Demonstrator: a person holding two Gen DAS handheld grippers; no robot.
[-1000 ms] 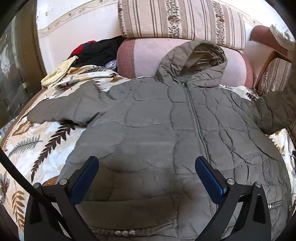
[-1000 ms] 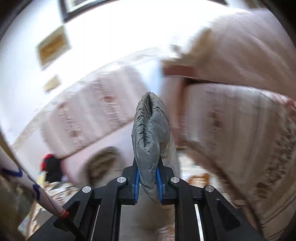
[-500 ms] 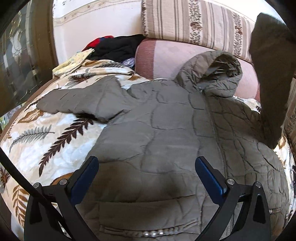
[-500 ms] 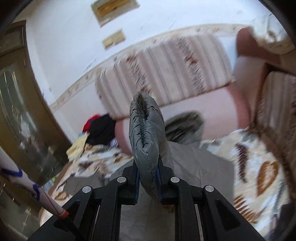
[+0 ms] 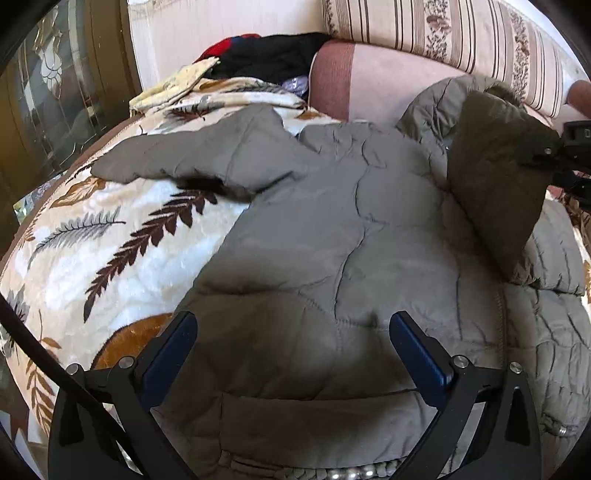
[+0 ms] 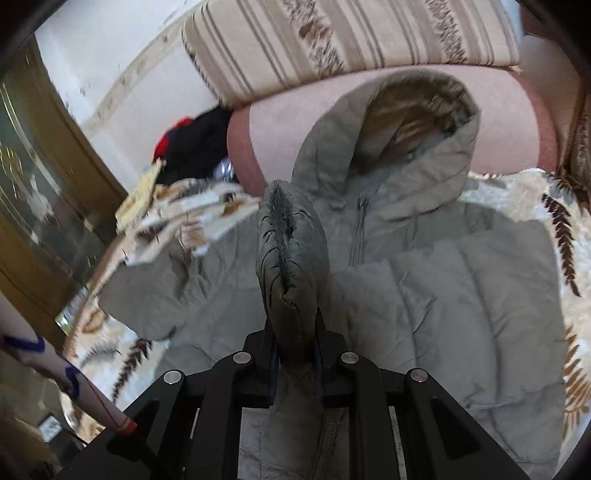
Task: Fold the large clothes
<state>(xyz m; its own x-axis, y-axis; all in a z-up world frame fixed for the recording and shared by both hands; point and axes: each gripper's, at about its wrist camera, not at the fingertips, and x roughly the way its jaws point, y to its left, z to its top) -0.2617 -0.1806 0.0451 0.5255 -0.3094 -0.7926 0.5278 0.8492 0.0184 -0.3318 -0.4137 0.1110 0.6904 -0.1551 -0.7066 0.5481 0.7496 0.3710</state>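
A grey-green quilted hooded jacket (image 5: 332,240) lies face up on a leaf-print blanket (image 5: 110,258), hood (image 6: 406,122) against the sofa cushion. Its left sleeve (image 5: 192,155) lies spread out to the left. My left gripper (image 5: 291,350) is open and empty, hovering over the jacket's lower front near the hem. My right gripper (image 6: 295,354) is shut on the cuff of the right sleeve (image 6: 291,258) and holds it lifted over the jacket's chest. In the left wrist view that sleeve (image 5: 498,184) hangs folded inward at the right.
A pink sofa seat (image 5: 369,85) with a striped back cushion (image 5: 461,33) stands behind. A pile of dark and red clothes (image 5: 266,55) lies at the back left. A wooden glass door (image 5: 55,92) is at the far left.
My right gripper has swung the held sleeve from out at the right, up and inward over the jacket's chest. My left gripper has shifted a little left and stays open.
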